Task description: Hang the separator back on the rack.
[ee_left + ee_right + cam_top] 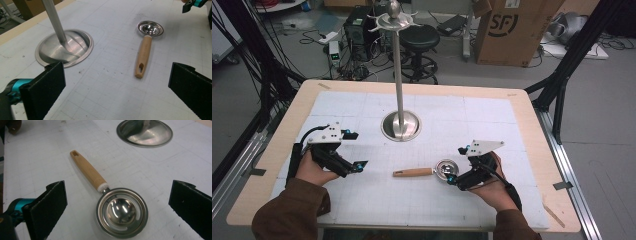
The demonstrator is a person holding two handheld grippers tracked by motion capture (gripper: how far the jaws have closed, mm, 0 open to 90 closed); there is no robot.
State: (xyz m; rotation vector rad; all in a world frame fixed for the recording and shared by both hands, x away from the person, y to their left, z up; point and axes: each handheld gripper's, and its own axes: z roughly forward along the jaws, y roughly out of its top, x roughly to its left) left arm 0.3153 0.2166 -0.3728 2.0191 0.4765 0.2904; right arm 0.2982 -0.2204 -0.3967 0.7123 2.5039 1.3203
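A small steel scoop with a wooden handle [414, 172] lies flat on the white mat [437, 205], bowl [446, 168] toward the right. My right gripper [457, 164] stands open right at the bowl [122, 212], one jaw on either side of it, not touching. The handle [88, 171] points away from this gripper. My left gripper [357, 150] is open and empty at the mat's left, facing the scoop [147, 42] from a distance. A steel stand with a round base [401, 125] and a tall pole [398, 70] rises behind the scoop.
The stand's top carries hooks [394, 21]. The mat covers a wooden table [532, 130]. Beyond the table stand a cardboard box [512, 30], a black stool [419, 37], and black frame legs [562, 75] at the right. Cables hang at the left.
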